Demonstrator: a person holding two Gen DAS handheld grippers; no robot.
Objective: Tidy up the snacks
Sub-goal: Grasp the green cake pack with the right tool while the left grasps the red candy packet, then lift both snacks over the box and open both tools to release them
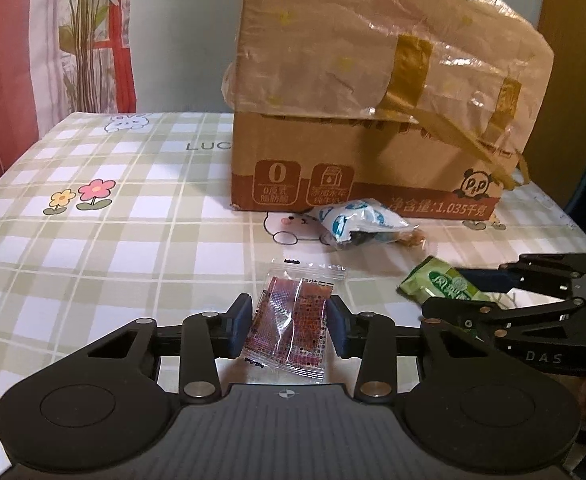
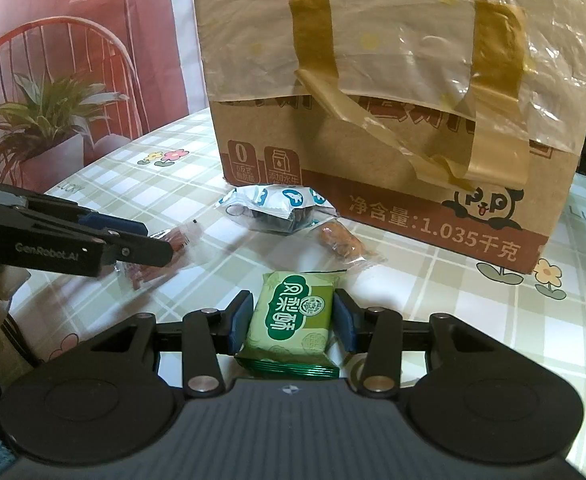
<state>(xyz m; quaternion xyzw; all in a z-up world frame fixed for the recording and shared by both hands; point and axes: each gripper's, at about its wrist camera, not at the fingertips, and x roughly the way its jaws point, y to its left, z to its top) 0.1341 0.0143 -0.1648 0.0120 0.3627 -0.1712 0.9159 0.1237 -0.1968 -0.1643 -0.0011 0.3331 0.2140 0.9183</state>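
The left gripper [image 1: 289, 330] pinches a clear packet with a red-brown snack [image 1: 289, 328] between its blue pads, low over the checked tablecloth [image 1: 105, 240]. The right gripper [image 2: 292, 322] is clamped on a green pastry packet [image 2: 291, 322] in the same way — whether either packet touches the cloth is hard to say. Beyond them lie a blue-and-white wrapper [image 2: 271, 206] and a small brown snack [image 2: 343, 242], just before the cardboard box [image 1: 333, 168] — a plastic bag [image 1: 373, 40] draped over its top.
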